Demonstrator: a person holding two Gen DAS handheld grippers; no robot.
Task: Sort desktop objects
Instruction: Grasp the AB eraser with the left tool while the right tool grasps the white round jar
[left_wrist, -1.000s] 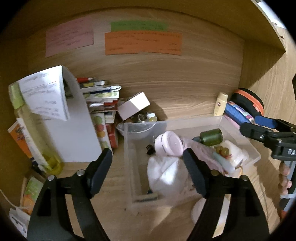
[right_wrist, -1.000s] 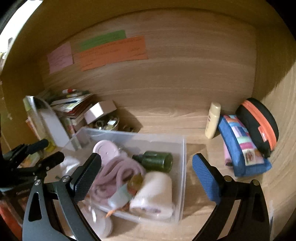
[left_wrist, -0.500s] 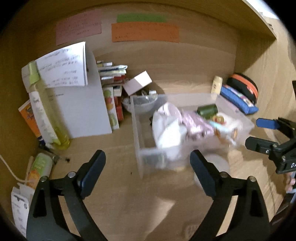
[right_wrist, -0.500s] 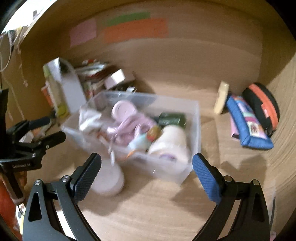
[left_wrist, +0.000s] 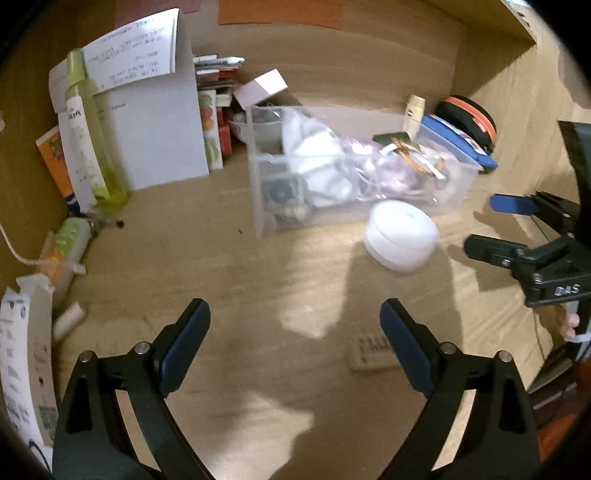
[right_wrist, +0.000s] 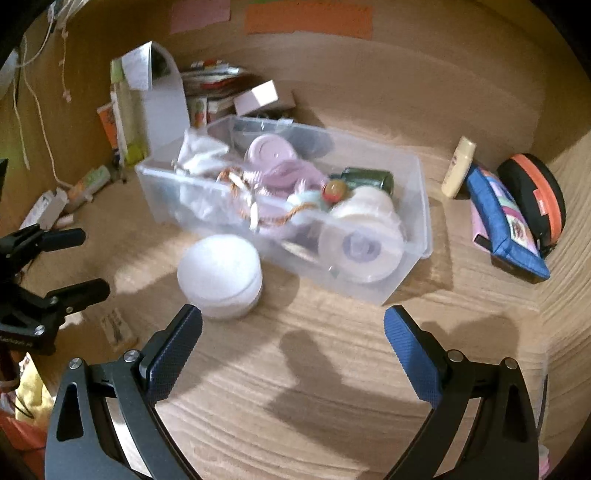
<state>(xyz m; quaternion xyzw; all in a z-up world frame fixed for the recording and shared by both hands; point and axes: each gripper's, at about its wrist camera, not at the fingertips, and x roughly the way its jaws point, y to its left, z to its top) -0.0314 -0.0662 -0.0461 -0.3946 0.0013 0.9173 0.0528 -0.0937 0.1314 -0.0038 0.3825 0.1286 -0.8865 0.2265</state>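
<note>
Both claws hang over bare wood of the worktop, tilted downward. The left claw stands wide apart with nothing between its pads; its jaws have just been opening. The right claw is likewise spread wide and grips nothing.

Beyond them sits a clear plastic bin, filled with jumbled things: a pink round lid, a dark green bottle, a white roll and crumpled white material. A white round container stands on the worktop just beside the bin's near wall.

To the right of the bin, apart from it, lie a cream tube, a blue pouch and a black case with an orange band. A small flat strip lies near the left claw.
</note>
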